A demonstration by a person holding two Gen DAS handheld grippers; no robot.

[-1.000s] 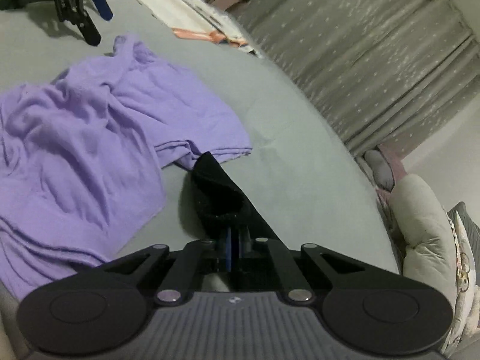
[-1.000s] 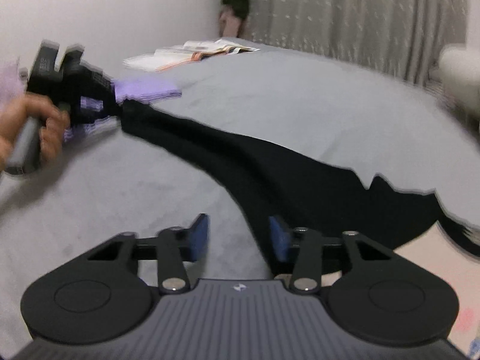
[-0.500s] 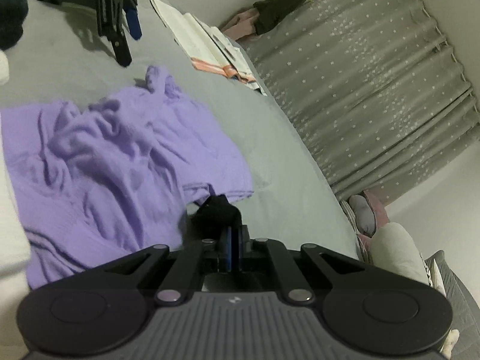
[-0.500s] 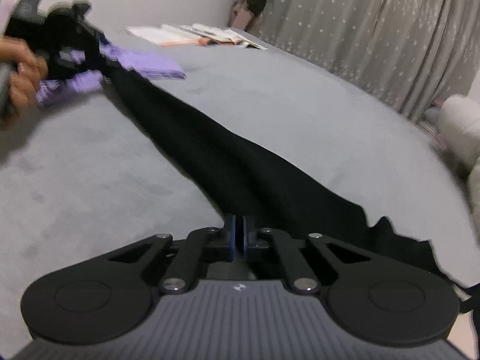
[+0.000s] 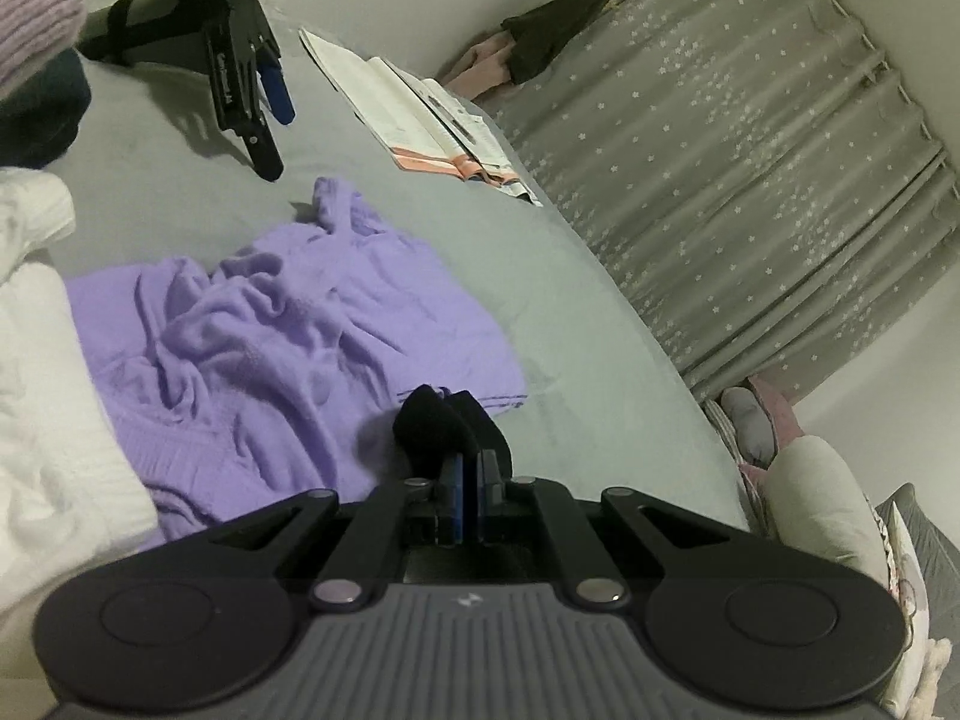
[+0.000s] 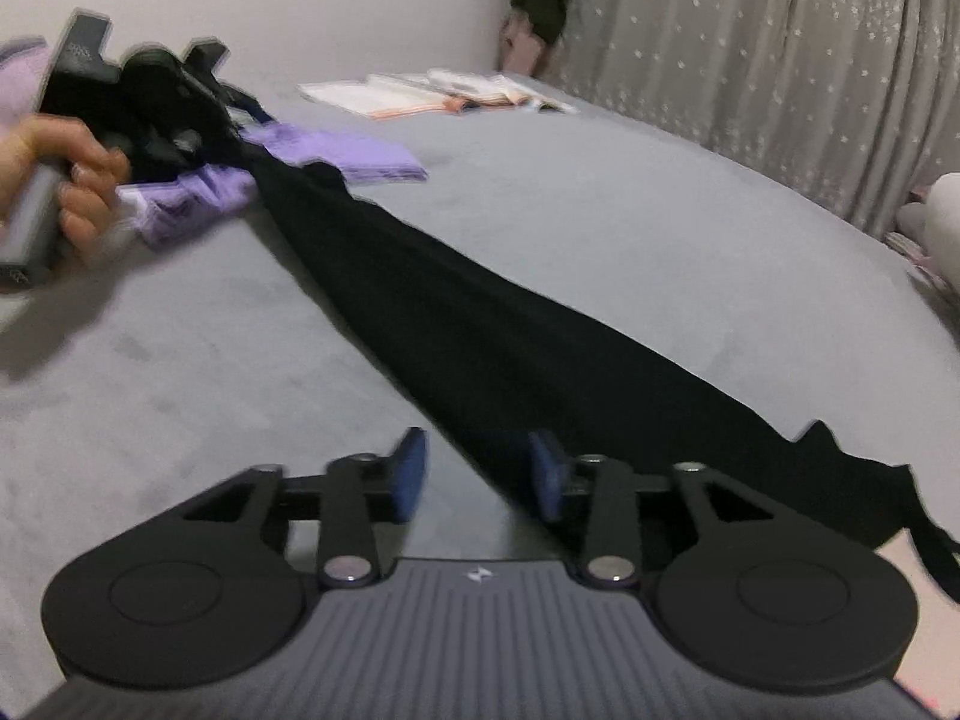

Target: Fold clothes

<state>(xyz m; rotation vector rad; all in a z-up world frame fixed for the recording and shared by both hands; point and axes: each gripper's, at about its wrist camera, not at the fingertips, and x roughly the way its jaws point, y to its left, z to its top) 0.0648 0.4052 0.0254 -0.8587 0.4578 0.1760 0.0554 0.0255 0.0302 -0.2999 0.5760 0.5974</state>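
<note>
Now, left gripper [image 5: 471,480]: clamped tight on black cloth [image 5: 447,420] end
right gripper [image 6: 477,474]: opening, pads off cloth lying btwn them, on bed [image 6: 660,228]

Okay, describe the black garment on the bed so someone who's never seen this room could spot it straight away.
Start at the wide grey bed beside the star-dotted curtain. A long black garment lies stretched across it, one end pinched in the left gripper, running past the right gripper, whose jaws are opening. It is the only dark cloth; the crumpled purple garment beside it is pale.
</note>
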